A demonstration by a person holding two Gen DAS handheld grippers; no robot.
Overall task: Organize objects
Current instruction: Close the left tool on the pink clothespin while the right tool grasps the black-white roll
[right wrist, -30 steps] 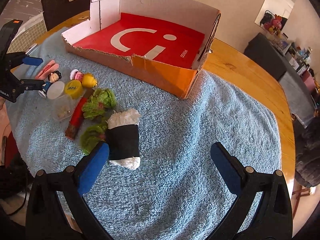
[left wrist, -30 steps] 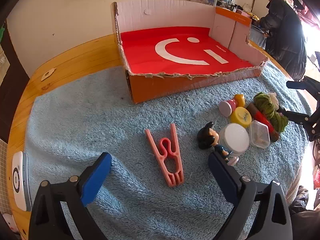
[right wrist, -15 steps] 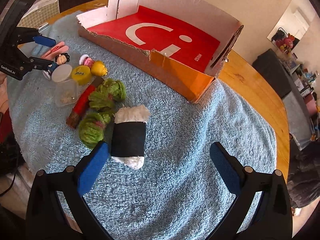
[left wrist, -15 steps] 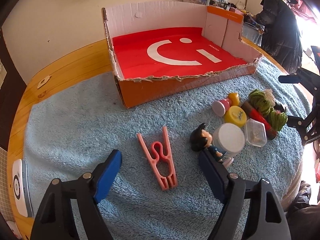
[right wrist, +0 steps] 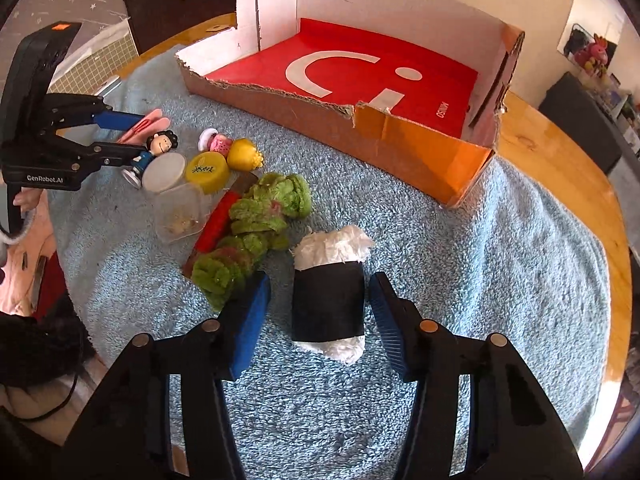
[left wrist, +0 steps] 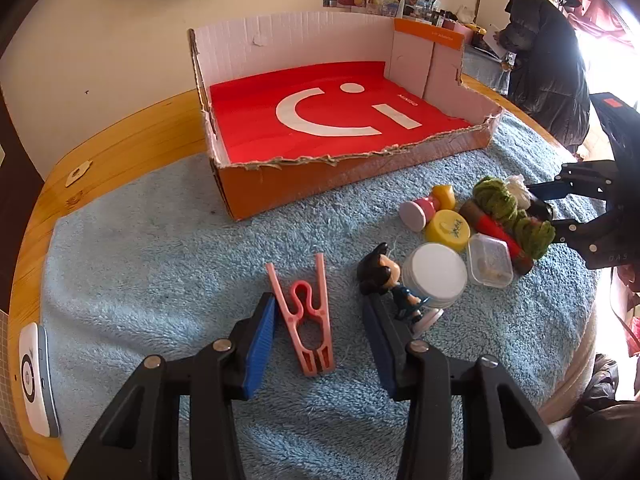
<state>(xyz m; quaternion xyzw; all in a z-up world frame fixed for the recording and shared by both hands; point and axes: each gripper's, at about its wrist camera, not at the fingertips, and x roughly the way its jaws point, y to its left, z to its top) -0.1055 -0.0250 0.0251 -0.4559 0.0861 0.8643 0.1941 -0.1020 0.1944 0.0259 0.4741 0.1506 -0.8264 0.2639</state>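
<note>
A pink clothes peg (left wrist: pixel 306 318) lies on the blue towel between the fingers of my left gripper (left wrist: pixel 320 308), which is open around it; the left pad touches the peg's edge. A black-and-white roll (right wrist: pixel 329 292) lies between the fingers of my right gripper (right wrist: pixel 320 292), open with small gaps on both sides. An open cardboard box (left wrist: pixel 280 184) with a red floor stands behind; it also shows in the right wrist view (right wrist: pixel 400 140). A small doll figure (left wrist: pixel 384 276), a white-lidded jar (left wrist: pixel 435 274), a yellow lid (left wrist: pixel 447 230), a clear tub (left wrist: pixel 490 260) and green yarn (right wrist: pixel 256 232) lie beside.
The blue towel (left wrist: pixel 140 260) covers a round wooden table (left wrist: pixel 100 148). A white device (left wrist: pixel 34 376) lies at the table's left edge. A person in a dark coat (left wrist: pixel 548 52) stands at the far right. A red stick (right wrist: pixel 218 222) lies under the yarn.
Both grippers have moved forward and down and narrowed their jaws. The left now straddles the pink peg; the right now straddles the black-and-white roll.
</note>
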